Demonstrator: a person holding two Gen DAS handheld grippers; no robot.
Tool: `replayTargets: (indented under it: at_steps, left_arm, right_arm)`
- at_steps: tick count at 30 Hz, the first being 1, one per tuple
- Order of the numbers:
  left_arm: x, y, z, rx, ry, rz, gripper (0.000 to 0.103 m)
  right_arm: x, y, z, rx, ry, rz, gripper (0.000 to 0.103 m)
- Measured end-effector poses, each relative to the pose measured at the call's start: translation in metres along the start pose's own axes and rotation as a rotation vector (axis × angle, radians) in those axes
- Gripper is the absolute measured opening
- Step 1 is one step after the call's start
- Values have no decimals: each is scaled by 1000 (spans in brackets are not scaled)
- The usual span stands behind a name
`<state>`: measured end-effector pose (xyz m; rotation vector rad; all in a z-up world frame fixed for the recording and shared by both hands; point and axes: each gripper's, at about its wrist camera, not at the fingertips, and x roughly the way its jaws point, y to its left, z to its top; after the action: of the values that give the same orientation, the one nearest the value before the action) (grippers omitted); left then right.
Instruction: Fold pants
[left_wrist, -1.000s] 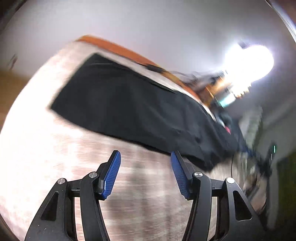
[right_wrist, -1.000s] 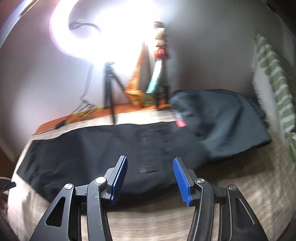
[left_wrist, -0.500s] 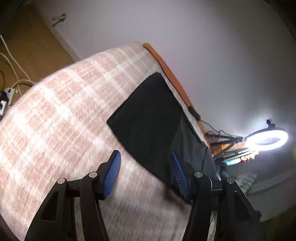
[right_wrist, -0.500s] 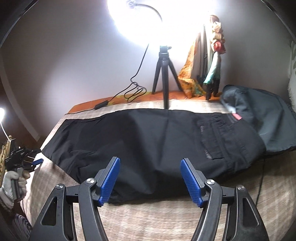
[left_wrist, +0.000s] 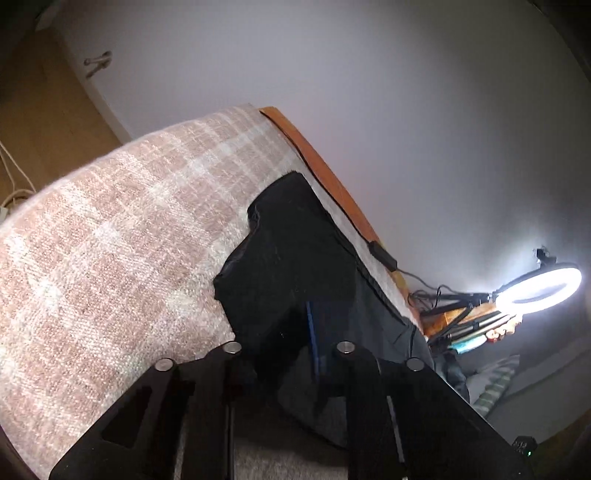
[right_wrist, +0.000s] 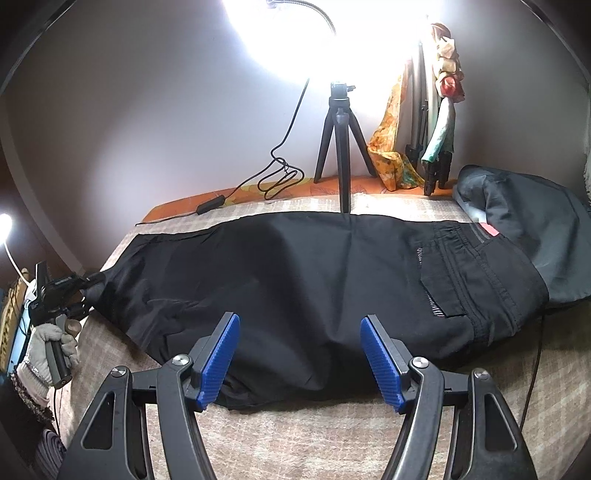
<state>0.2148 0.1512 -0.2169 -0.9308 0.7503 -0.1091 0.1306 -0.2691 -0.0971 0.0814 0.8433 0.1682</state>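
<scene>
black pants (right_wrist: 314, 280) lie flat on a checked blanket (right_wrist: 332, 435), long axis across the right wrist view: waistband and back pocket to the right, partly over a dark bag (right_wrist: 535, 229), hems to the left, the legs apparently stacked one on the other. left gripper (left_wrist: 312, 332) has just been closing and now pinches the near hem corner; in its own view the blue pads are almost together with black cloth bunched between them, and the right wrist view shows the same tool, in a gloved hand (right_wrist: 46, 350), at the left end of the pants. right gripper (right_wrist: 299, 354) hangs with jaws wide and nothing between them, above the near edge at mid-leg, pads clear of the fabric. risks, as judgement: the left pinch may have caught only the upper layer, so a lift would peel the legs apart rather than carry both; the bite looks shallow at the corner, so a quick pull could slip it free. the waistband end overlaps the bag, so hauling the hems toward it may drag or ruck that end. the right jaws, if they close where they are, may gather blanket along with the pants. a tripod (right_wrist: 341, 155) and cable (right_wrist: 280, 177) stand just beyond the far edge, within reach of a swung fold
</scene>
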Motion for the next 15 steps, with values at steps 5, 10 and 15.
replayTargets:
  at_steps: [5,10,15]
  left_arm:
    - [-9,-23,2,122,-35,-4,8]
    - [-15,-78,-2,318,-57,-22,7]
    - [-1,-138,-25,493,-26,-73,7]
  right_arm:
    - [2,2,-1,-4,6,3,70]
    - [2,-1,0,26,12,32,70]
    - [1,-3,5,54,17,68,70]
